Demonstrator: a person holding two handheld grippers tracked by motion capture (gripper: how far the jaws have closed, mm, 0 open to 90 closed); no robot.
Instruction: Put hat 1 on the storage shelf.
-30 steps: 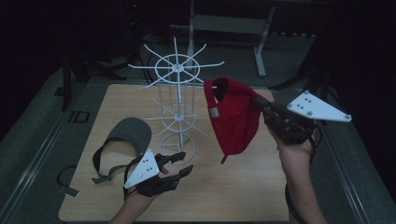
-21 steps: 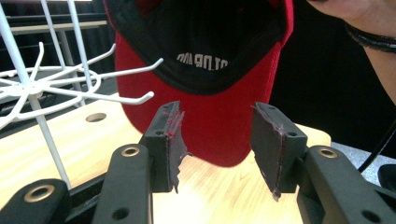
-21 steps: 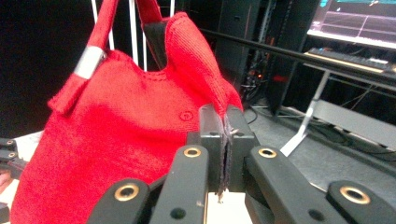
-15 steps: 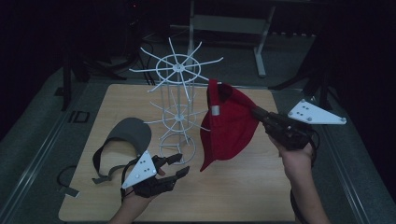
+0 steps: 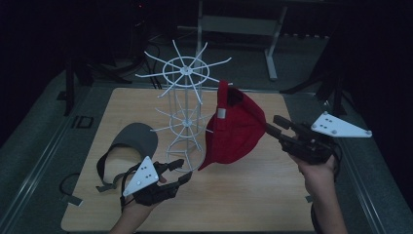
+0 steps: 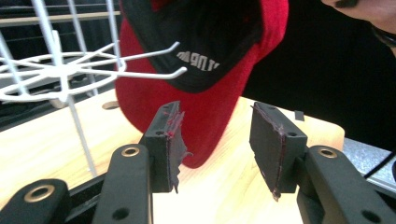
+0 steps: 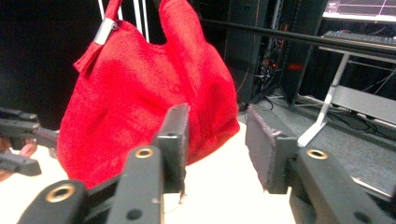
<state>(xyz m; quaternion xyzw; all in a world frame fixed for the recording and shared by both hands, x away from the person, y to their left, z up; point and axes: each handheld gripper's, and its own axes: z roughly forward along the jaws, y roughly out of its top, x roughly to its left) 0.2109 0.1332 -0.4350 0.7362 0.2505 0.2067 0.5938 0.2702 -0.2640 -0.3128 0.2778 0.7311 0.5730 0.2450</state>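
Dark surroundings frame a pale wooden table (image 5: 272,204). At its left lies a grey visor (image 5: 127,146), brim away from the person. Just right of it, the left hand-held gripper (image 5: 181,171) rests low on the table, aimed level toward the rack's foot, jaws apart with nothing between them. A white wire rack (image 5: 187,105) stands upright at the table's middle. A red cap (image 5: 236,129) hangs from one of its prongs, long axis near vertical, brim pointing down, its strap buckle uppermost; the white lettering inside reads upside down and illegibly. The right hand-held gripper (image 5: 272,124) is held level, pointing left at the cap's crown; its jaws have just been opening, clear of the cloth.
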